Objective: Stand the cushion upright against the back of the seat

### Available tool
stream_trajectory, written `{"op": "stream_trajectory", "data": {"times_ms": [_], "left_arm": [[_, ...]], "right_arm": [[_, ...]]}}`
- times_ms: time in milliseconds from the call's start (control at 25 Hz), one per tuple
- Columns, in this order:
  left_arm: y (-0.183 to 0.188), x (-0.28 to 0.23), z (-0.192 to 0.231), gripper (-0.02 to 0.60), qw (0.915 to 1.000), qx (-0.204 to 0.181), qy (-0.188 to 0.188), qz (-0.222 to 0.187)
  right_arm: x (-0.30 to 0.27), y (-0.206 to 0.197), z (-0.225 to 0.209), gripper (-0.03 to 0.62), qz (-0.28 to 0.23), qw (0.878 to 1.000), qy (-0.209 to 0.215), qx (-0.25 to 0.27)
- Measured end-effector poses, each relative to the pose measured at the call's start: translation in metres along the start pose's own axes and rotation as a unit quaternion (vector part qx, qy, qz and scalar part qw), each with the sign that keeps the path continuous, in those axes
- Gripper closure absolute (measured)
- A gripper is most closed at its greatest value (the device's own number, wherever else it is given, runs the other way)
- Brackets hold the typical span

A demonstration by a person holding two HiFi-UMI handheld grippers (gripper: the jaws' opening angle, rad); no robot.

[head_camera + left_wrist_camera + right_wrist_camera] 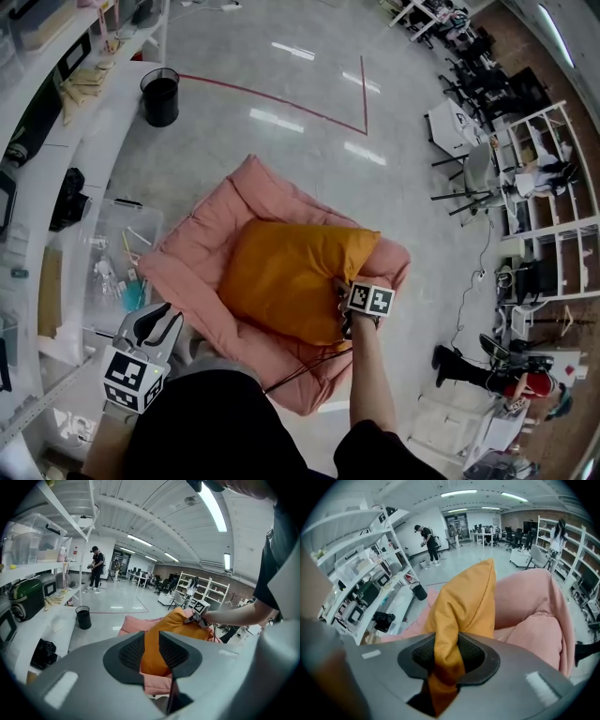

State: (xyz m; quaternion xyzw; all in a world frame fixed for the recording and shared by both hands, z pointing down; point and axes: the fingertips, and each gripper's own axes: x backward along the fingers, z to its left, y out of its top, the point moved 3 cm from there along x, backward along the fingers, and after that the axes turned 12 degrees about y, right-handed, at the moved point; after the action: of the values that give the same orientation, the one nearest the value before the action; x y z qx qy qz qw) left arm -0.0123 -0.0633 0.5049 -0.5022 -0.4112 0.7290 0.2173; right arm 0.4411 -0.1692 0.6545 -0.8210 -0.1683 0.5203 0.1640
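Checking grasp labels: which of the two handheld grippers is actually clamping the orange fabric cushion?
The right gripper: its jaws pinch a corner of the orange fabric cushion. The left gripper hangs apart from it, jaws open and empty.

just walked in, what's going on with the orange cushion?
A person holds a tool in each hand over a pink padded seat. The right tool is clamped on a corner of the orange cushion, with the fabric bunched between its jaws. The left tool hangs near the person's side, jaws apart with nothing between them, touching nothing. The cushion lies across the middle of the seat and is not yet stood upright against the back.
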Motion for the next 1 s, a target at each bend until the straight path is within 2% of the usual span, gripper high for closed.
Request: {"op": "stream_trajectory", "data": {"times_ms": [160, 400, 800, 1000], "left_arm": [[0.001, 0.009, 0.007, 0.471, 1.0, -0.002, -0.005, -0.005], [0.002, 0.023, 0.016, 0.471, 0.9998, -0.005, -0.009, -0.017], [0.005, 0.044, 0.036, 0.471, 0.9988, 0.004, -0.005, -0.048], [0.001, 0.054, 0.051, 0.471, 0.9984, 0.013, 0.007, -0.055]], "right_arm": [[0.012, 0.005, 0.023, 0.497, -0.036, 0.997, 0.058, -0.045], [0.038, 0.02, 0.07, 0.531, -0.098, 0.984, 0.122, -0.08], [0.057, 0.059, 0.155, 0.554, -0.149, 0.967, 0.191, -0.083], [0.061, 0.084, 0.185, 0.559, -0.187, 0.953, 0.217, -0.102]]}}
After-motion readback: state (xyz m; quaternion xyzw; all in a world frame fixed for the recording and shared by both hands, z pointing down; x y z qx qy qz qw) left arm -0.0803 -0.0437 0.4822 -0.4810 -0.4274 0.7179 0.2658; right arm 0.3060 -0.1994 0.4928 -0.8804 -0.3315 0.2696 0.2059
